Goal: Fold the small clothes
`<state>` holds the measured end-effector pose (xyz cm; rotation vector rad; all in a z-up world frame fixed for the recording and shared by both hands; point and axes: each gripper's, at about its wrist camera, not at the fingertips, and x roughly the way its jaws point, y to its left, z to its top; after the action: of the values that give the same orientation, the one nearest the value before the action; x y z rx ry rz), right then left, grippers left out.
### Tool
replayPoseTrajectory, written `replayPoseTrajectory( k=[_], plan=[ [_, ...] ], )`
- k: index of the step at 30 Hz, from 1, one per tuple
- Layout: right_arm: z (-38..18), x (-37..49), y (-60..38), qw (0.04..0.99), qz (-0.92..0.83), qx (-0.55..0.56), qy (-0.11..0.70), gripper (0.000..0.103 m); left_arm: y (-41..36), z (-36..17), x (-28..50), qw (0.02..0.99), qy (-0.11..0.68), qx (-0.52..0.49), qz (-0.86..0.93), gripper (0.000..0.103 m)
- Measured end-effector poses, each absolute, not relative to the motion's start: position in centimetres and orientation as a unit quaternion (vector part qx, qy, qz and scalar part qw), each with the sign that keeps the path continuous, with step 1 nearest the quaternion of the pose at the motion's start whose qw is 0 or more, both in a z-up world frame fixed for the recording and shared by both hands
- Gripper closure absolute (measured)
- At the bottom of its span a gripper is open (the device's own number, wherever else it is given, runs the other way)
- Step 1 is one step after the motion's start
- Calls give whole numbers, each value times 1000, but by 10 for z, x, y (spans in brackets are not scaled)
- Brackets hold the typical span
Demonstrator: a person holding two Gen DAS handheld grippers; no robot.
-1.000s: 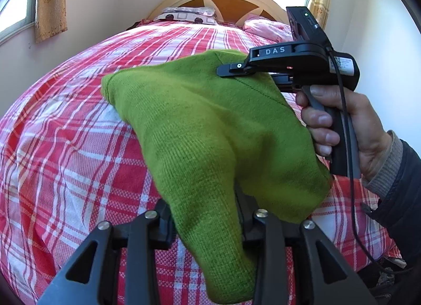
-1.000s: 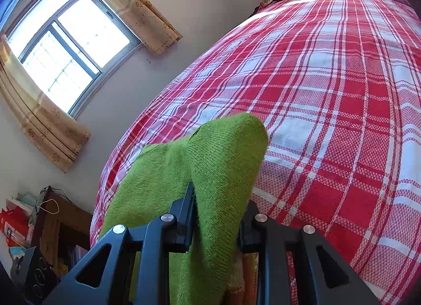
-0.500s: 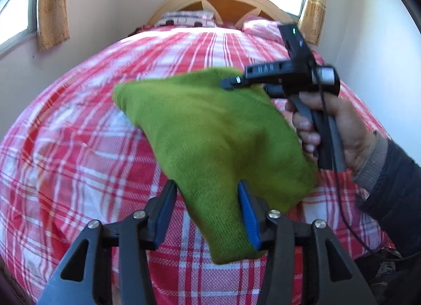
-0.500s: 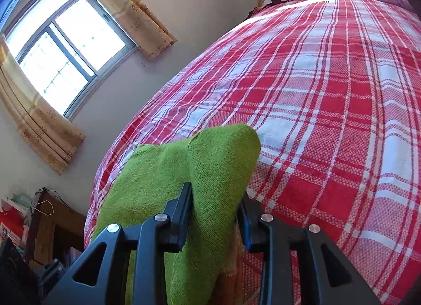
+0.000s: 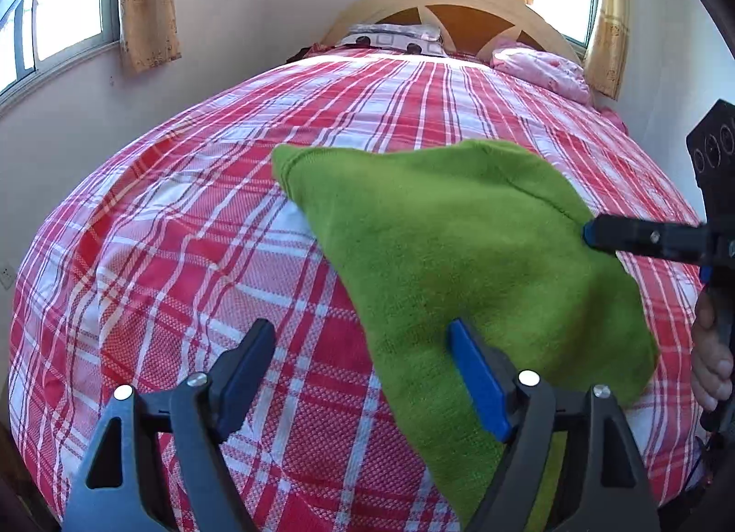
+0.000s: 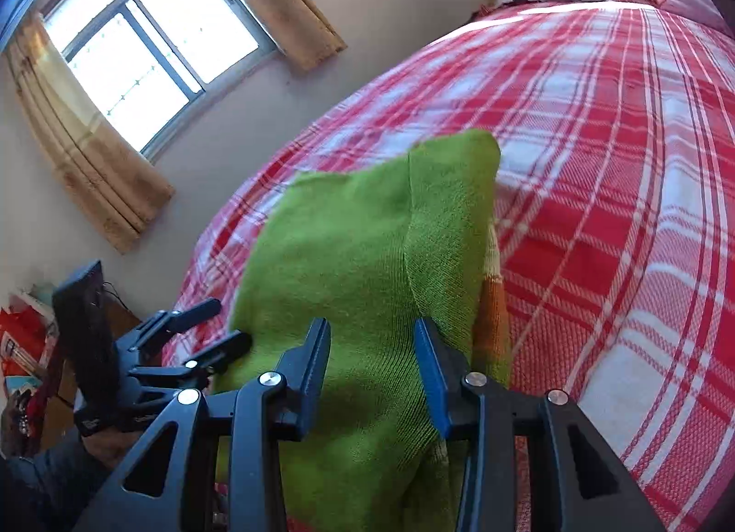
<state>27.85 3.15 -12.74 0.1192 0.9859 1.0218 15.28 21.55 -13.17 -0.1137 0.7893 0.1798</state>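
Note:
A green knitted garment (image 5: 459,247) lies spread on the red plaid bedspread (image 5: 183,256). My left gripper (image 5: 358,339) is opening wide. The garment's near edge reaches in beside its right finger and neither pad presses on it. In the right wrist view the left gripper (image 6: 225,325) sits at the garment's (image 6: 358,233) left edge. My right gripper (image 6: 372,339) is also opening, with the green cloth slack between its blue pads. From the left wrist view the right gripper (image 5: 592,235) is at the garment's right edge. An orange and white striped part (image 6: 494,284) peeks out under the green.
A wooden headboard (image 5: 459,3) and pillows (image 5: 542,72) stand at the far end of the bed. Curtained windows (image 6: 151,49) and a wall run along the bed's left side. Wooden furniture with red items (image 6: 27,339) stands beside the bed. A hand (image 5: 712,357) holds the right gripper.
The left gripper has let go of the green garment and its jaws have spread wide. The right gripper's jaws have loosened and it has drawn off to the right. The garment has settled onto the bed.

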Motion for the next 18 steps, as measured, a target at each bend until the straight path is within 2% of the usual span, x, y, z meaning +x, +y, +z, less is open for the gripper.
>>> replayPoseTrajectory(
  k=[2,4,6,11,15,18],
  plan=[
    [-131,281,30,763,466,67,444,66,213,-136,153,918,381,-54,96,9],
    [-127,278,35,776,455,41,435,66,211,-137,155,918,382,-50,96,7],
    [-124,274,41,787,446,16,426,66,207,-139,161,921,374,-26,108,0],
    [-113,264,24,799,428,49,419,63,213,-134,158,922,369,-54,103,0],
    [-90,238,2,843,383,39,376,50,208,-116,140,929,356,-55,91,1],
    [-75,218,-12,869,353,27,346,49,201,-93,130,940,327,-53,86,0]
  ],
)
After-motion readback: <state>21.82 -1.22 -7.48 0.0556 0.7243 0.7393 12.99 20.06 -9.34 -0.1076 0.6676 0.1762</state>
